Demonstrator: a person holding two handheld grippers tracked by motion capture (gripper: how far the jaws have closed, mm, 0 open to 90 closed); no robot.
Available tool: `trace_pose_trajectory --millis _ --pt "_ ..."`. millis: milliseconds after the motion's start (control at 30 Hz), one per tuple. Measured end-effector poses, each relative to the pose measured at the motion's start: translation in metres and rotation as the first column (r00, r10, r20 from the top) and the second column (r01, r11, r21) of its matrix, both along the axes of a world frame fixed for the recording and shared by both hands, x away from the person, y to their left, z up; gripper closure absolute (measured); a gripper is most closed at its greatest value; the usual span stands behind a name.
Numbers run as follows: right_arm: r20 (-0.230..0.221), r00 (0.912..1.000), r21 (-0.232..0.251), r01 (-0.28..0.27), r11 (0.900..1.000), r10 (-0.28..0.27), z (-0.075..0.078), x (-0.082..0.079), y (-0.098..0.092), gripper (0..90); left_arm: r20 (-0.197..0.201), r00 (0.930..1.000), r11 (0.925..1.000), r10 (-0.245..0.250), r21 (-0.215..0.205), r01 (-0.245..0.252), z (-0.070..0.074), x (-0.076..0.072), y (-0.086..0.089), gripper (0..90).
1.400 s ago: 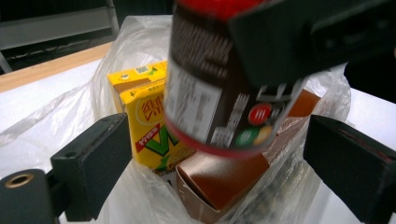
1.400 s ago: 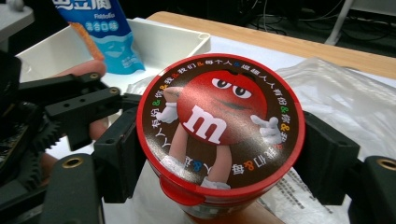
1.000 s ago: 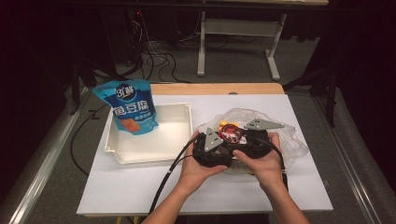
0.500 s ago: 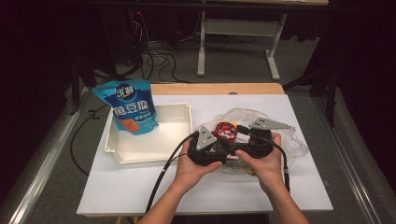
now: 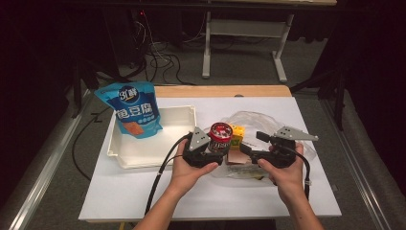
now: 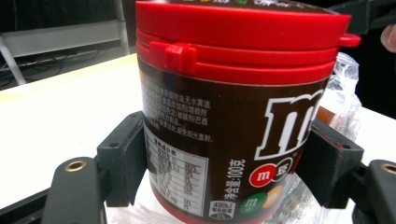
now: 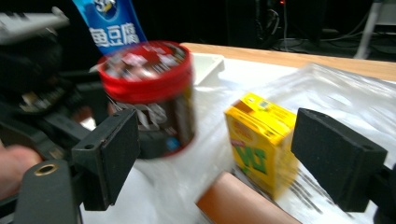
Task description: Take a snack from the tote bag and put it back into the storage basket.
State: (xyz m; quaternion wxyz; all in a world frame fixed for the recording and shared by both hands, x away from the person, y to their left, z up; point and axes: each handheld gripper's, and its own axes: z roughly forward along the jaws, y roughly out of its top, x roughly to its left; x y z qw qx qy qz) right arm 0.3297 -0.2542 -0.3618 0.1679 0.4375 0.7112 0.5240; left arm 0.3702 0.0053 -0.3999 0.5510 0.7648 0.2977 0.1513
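We see the left gripper [image 5: 214, 152] clamped around a red-lidded candy jar [image 5: 219, 137] beside the white tray [image 5: 143, 152]; a blue pouch [image 5: 134, 109] leans there. The right gripper [image 5: 253, 154] hovers over a clear plastic bag [image 5: 261, 120]; a yellow carton [image 5: 237, 134] stands near.

This looks like a lab or recording room. A white tabletop [image 5: 143, 196] with a wooden far edge stands on grey carpet under dark surroundings. Beyond the tabletop, loose cables [image 5: 158, 60] trail across the floor beside the white metal legs of a desk frame [image 5: 242, 45]. A metal rail [image 5: 45, 172] runs along the floor left of the tabletop.
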Motion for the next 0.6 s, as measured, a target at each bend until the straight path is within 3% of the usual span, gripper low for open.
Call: trace_pose_trajectory --millis 200,433,600 --pt "0.018 0.9994 0.0 0.03 1.0 -0.03 -0.007 -0.008 -0.017 16.0 0.004 0.9998 0.9998 0.017 -0.004 -0.017 0.001 0.001 0.009 26.3" --pt "0.013 0.9979 -0.037 0.064 0.997 -0.063 -0.015 -0.014 -0.033 16.2 0.004 0.9992 0.9986 0.039 -0.037 -0.039 0.006 0.004 0.027 26.3" --pt "-0.002 0.9966 -0.033 0.082 0.996 -0.082 -0.025 -0.017 -0.043 16.3 0.007 0.9977 0.9967 0.067 -0.046 -0.067 0.009 0.006 0.041 26.3"
